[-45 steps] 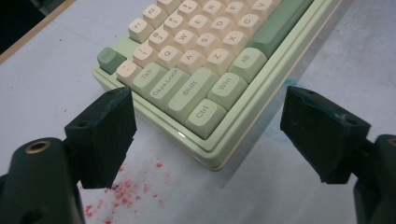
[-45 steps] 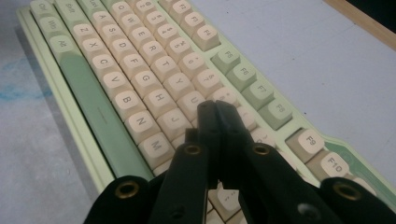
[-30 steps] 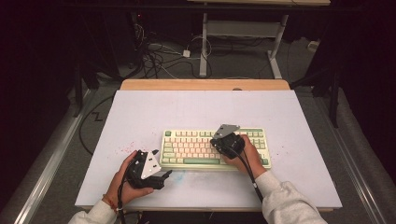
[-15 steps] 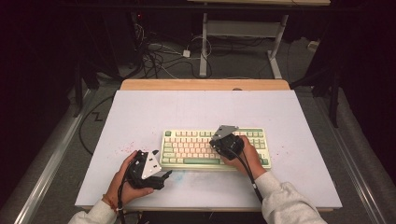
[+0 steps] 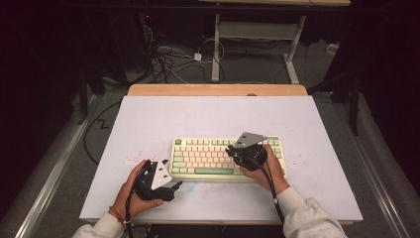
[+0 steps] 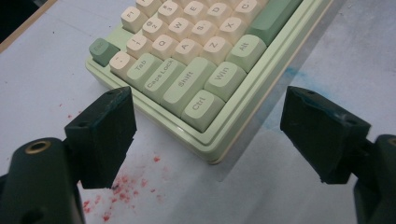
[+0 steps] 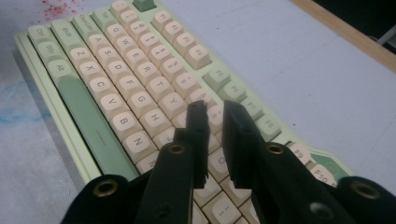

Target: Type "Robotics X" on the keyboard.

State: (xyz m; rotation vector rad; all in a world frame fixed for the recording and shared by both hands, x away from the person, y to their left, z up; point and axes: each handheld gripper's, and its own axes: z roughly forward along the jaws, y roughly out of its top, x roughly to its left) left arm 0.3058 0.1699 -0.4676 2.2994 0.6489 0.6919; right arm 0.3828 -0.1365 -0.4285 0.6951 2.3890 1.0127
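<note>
**Two grippers at a green keyboard**

A pale green keyboard (image 5: 228,158) with cream keys lies flat on the white tabletop (image 5: 198,119), toward the near edge and a little right of centre. The right gripper (image 5: 232,149) hangs over the right half of the keys, held in the person's right hand (image 5: 265,168); its jaws stand almost together with only a thin slit between them, gripping nothing, their tips just above the middle rows. The left gripper (image 5: 177,185) rests low near the keyboard's front left corner, in the left hand (image 5: 133,191), its jaws spread wide and empty, that corner showing between them. Small red specks (image 6: 126,186) dot the tabletop beside that corner, and a faint blue smear (image 5: 208,186) lies along the keyboard's front edge.
</note>
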